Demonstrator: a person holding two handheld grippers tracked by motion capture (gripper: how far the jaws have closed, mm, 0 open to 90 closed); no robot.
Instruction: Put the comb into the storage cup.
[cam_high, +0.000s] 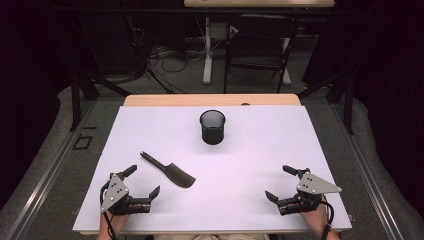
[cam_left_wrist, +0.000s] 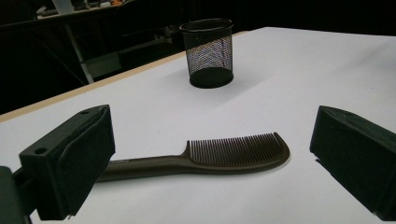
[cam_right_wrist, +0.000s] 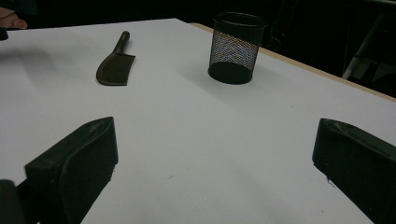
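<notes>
A dark brown handled comb (cam_high: 170, 170) lies flat on the white table, left of centre, teeth end toward the middle. In the left gripper view the comb (cam_left_wrist: 210, 158) lies just beyond my jaws. A black mesh cup (cam_high: 212, 127) stands upright at the table's back centre, also seen as the mesh cup (cam_left_wrist: 208, 52) and the mesh cup (cam_right_wrist: 235, 47). My left gripper (cam_high: 144, 180) rests open at the front left, a short way from the comb's handle. My right gripper (cam_high: 280, 182) sits open at the front right, holding nothing. From there the comb (cam_right_wrist: 115, 63) is far off.
The white table top (cam_high: 260, 150) has a wooden strip along its far edge. Beyond it stand a dark chair (cam_high: 257, 42), a table leg and cables on the floor. A hand (cam_right_wrist: 11, 18) shows at the top left of the right gripper view.
</notes>
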